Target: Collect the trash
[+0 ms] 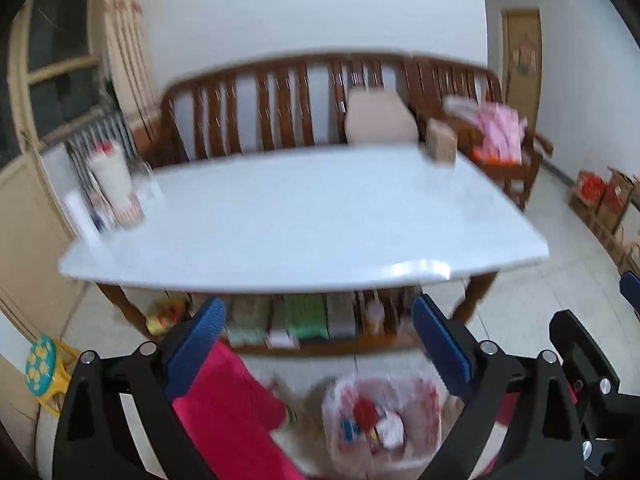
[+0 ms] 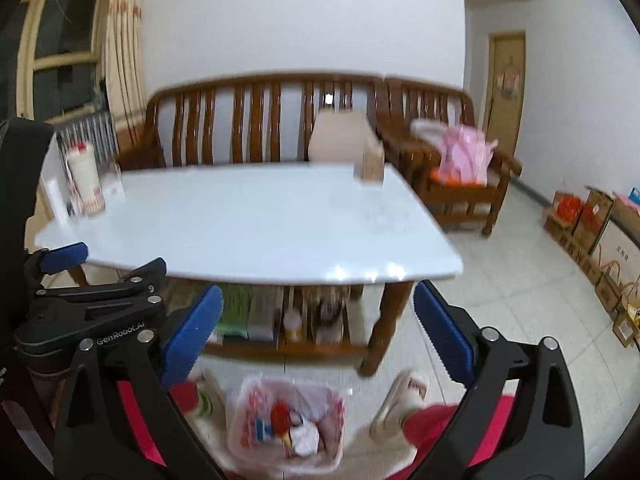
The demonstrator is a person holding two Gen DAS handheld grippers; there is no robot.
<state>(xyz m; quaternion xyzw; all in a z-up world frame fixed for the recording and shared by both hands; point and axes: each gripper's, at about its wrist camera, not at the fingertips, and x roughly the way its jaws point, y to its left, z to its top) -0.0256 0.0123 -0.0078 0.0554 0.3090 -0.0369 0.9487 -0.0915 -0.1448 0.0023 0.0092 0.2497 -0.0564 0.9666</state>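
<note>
A trash bin lined with a red-and-white plastic bag [image 1: 384, 424] stands on the floor in front of the table, holding colourful wrappers; it also shows in the right wrist view [image 2: 288, 428]. My left gripper [image 1: 316, 344] is open and empty, held above the bin. My right gripper [image 2: 316, 336] is open and empty, also above the bin. The left gripper's body shows at the left of the right wrist view [image 2: 96, 300]. The white tabletop [image 1: 304, 216] lies ahead.
A white bottle [image 1: 114, 184] stands at the table's back left and a brown box [image 1: 440, 144] at its back right. A wooden bench [image 1: 280, 112] stands behind. Items fill the shelf under the table [image 1: 304, 320]. Cardboard boxes [image 2: 580, 220] line the right wall. My legs and slippers [image 2: 404, 400] flank the bin.
</note>
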